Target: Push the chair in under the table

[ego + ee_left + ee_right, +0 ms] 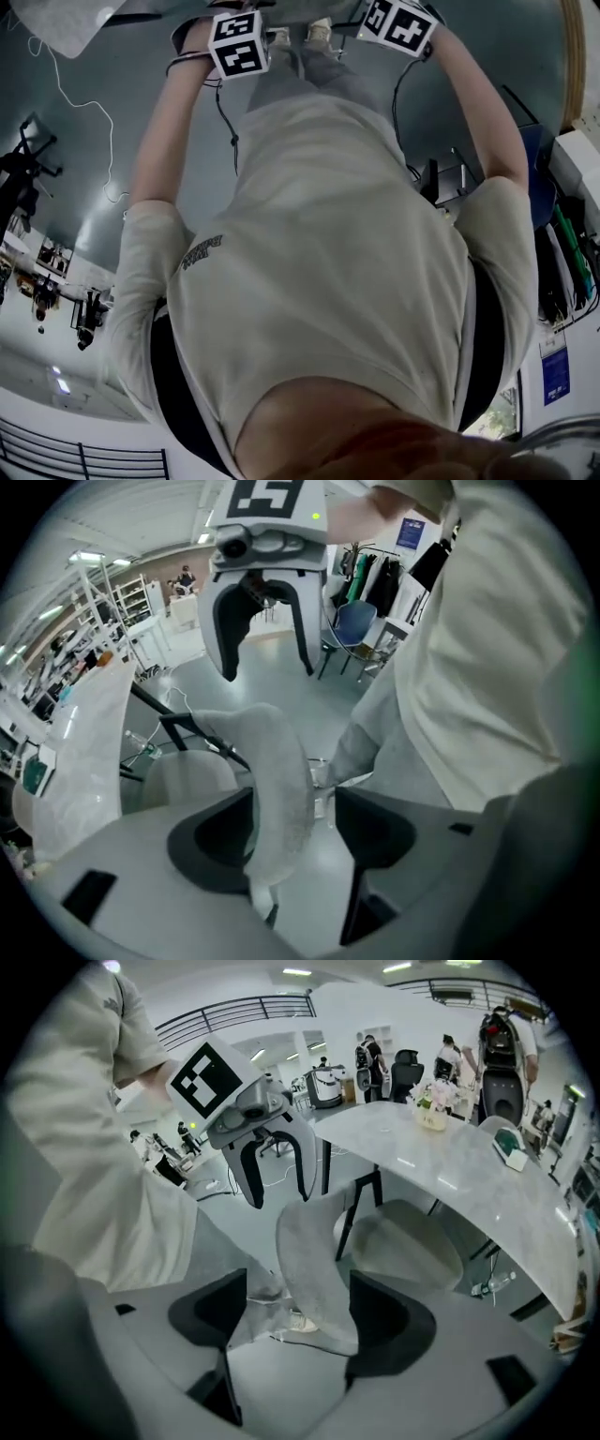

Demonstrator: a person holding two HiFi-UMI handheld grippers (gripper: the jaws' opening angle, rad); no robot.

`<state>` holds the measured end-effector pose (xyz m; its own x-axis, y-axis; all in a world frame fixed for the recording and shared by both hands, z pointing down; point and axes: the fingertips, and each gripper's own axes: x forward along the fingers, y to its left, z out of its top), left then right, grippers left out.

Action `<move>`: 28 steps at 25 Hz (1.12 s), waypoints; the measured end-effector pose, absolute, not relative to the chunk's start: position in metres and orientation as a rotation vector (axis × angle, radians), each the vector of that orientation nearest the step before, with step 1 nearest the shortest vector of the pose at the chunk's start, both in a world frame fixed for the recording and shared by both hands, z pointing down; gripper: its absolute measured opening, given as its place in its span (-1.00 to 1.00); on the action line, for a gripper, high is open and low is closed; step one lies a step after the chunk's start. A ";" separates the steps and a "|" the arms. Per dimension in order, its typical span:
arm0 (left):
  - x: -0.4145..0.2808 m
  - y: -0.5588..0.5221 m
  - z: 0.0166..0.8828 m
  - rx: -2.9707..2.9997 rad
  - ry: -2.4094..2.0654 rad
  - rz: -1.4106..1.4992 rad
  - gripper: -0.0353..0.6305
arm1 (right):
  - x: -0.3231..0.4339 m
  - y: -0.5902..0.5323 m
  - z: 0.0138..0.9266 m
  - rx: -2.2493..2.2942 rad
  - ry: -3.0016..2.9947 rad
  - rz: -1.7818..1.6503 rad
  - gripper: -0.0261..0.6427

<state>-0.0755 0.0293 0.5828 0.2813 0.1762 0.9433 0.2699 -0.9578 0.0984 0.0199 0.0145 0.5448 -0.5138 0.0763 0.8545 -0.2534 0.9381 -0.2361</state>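
Observation:
A grey fabric chair stands in front of the white table (450,1162), with its seat (408,1241) partly under the table's edge. My left gripper (292,808) is open and straddles the top of the backrest (272,780); the fabric lies against the left jaw and is apart from the right one. My right gripper (298,1288) is open around the same backrest (309,1241), which sits close to its right jaw. Each gripper shows in the other's view, pointing down over the backrest. In the head view only the two marker cubes (236,42) (398,23) show; the jaws are hidden.
The person's legs and shoes (291,1321) stand just behind the chair. A plastic bottle (492,1283) lies on the floor under the table. A flower pot (433,1110) and a small box (511,1147) sit on the tabletop. A blue chair (352,630) stands further back.

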 end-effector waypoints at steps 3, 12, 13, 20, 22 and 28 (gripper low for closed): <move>-0.080 0.035 0.616 -2.386 -0.519 -1.830 -0.10 | 0.019 0.018 0.574 0.068 -2.020 0.366 0.08; -0.088 0.042 0.679 -2.347 -0.573 -1.915 -0.05 | 0.018 0.034 0.645 -0.070 -1.926 0.319 0.08; -0.091 0.043 0.686 -2.329 -0.589 -1.922 -0.05 | 0.019 0.034 0.653 -0.078 -1.908 0.306 0.08; -0.087 0.045 0.714 -2.353 -0.607 -1.952 -0.05 | 0.018 0.026 0.688 -0.114 -1.857 0.148 0.08; -0.087 0.044 0.716 -2.328 -0.627 -1.967 -0.05 | 0.017 0.021 0.693 -0.096 -1.846 0.076 -0.07; -0.086 0.036 0.715 -2.364 -0.507 -1.935 -0.12 | 0.014 0.011 0.700 -0.066 -1.846 -0.085 -0.42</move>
